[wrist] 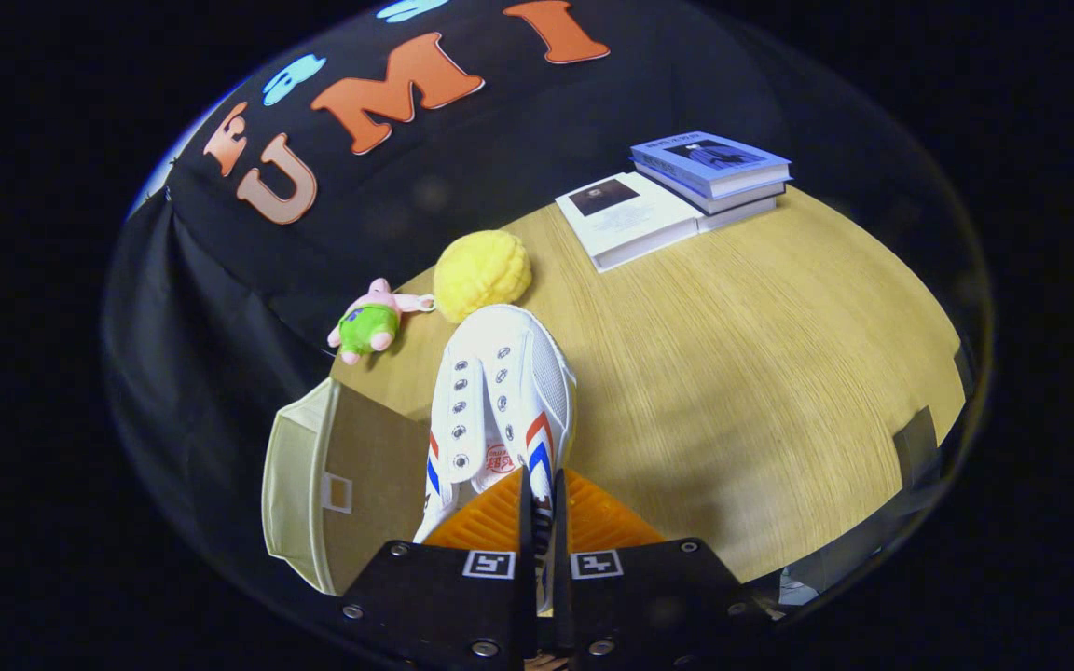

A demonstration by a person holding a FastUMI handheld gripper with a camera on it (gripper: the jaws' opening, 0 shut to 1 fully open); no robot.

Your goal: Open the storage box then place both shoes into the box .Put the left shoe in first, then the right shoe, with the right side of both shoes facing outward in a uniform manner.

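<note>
One white shoe (500, 391) hangs in the gripper (542, 522), whose two fingers are pressed nearly together on the edge of the shoe's collar near the heel, the thin wall of the shoe pinched between them. The shoe runs from the fingers toward twelve o'clock, toe pointing away. It is a white canvas sneaker with two rows of empty metal eyelets, no laces visible, a red mark on the tongue, and red-and-blue stripes slanting down each side near the heel.

One storage box (332, 485), beige fabric, lies at about nine o'clock from the fingers, just beside the shoe's heel; a small pale tab shows on its brownish face. Whether it stands open cannot be told from this angle.

Beyond the toe, at twelve o'clock, sits one yellow knitted ball (481, 272), touching or nearly touching the toe's outline. One pink plush toy in green (369, 321) lies at eleven o'clock. Three books (677, 191) rest at one o'clock, well apart from the shoe: two stacked, one flat beside them. All rest on one wooden table (761, 373).
</note>
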